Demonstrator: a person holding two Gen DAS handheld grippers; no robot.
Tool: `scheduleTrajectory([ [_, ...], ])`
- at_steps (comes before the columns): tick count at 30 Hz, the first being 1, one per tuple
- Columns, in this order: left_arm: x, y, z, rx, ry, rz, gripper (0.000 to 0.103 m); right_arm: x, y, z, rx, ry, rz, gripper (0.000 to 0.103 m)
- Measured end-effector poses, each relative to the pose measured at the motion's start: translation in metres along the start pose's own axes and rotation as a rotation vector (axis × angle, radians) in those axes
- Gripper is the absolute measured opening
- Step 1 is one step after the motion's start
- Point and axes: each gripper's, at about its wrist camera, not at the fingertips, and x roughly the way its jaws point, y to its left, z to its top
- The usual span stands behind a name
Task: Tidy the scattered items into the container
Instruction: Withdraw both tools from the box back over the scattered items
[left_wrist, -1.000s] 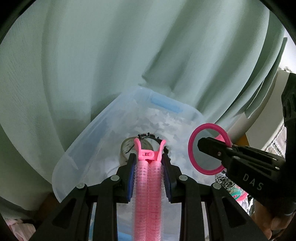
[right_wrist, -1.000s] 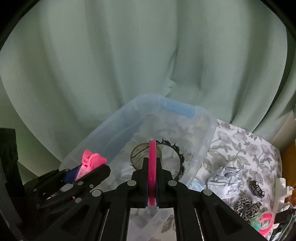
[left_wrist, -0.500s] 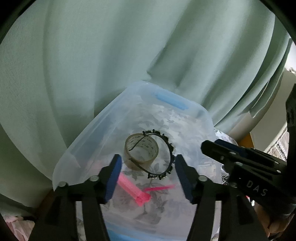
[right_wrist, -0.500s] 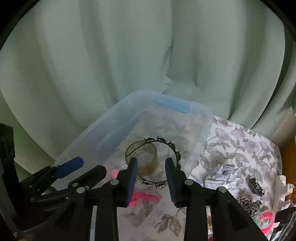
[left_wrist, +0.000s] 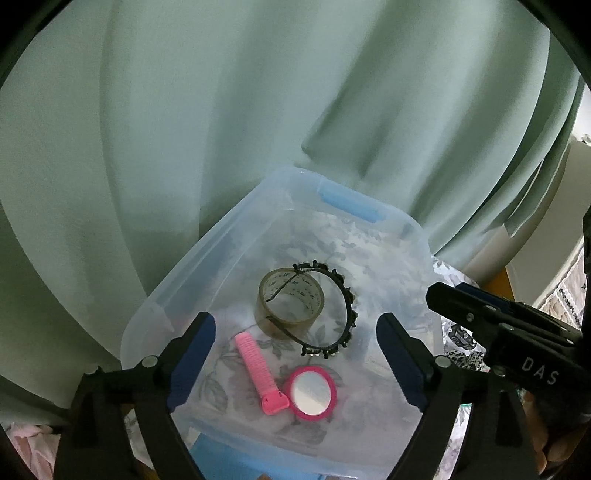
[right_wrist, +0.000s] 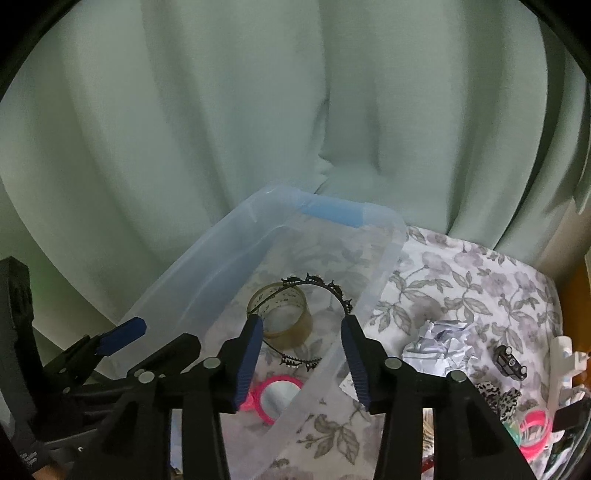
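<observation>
Hovering over the clear plastic container, the left gripper has its fingers spread wide with nothing between them; the right gripper is likewise open and empty, its blue-padded fingers framing the container's near corner; in the left wrist view it juts in from the right edge, just beside the container's right wall. Inside the container, a pink hair roller lies flat on the bottom with its clip end touching a round pink mirror, which lies face up; farther back sits a roll of clear tape on its side, with a black spiky headband looped around and through it; a blue handle marks the container's far rim. On the flowered tabletop to the right of the container lie a crumpled paper ball, a small dark hair clip, a leopard-print item of which only part shows, and pink rings near the edge of the view; pale green curtains hang behind everything.
</observation>
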Motion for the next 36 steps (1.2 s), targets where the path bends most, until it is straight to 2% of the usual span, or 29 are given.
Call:
scheduleTrajectory([
  [3, -0.007, -0.004, -0.001, 0.013, -0.021, 0.013, 0.098, -0.007, -0.007, -0.002, 0.023, -0.013, 0.004, 0.060],
  [11, -0.028, -0.026, -0.005, 0.058, -0.060, -0.004, 0.099, -0.033, -0.034, -0.016, 0.104, -0.055, 0.013, 0.085],
  [19, -0.043, -0.055, -0.012, 0.105, -0.072, -0.024, 0.099, -0.065, -0.069, -0.037, 0.183, -0.107, 0.013, 0.103],
  [22, -0.045, -0.068, -0.016, 0.128, -0.069, -0.030, 0.099, -0.080, -0.084, -0.046, 0.212, -0.133, 0.018, 0.103],
  [28, -0.048, -0.095, -0.025, 0.176, -0.075, -0.066, 0.099, -0.110, -0.120, -0.066, 0.274, -0.199, -0.030, 0.103],
  [36, -0.040, -0.135, -0.041, 0.246, -0.061, -0.165, 0.099, -0.142, -0.176, -0.101, 0.390, -0.276, -0.114, 0.103],
])
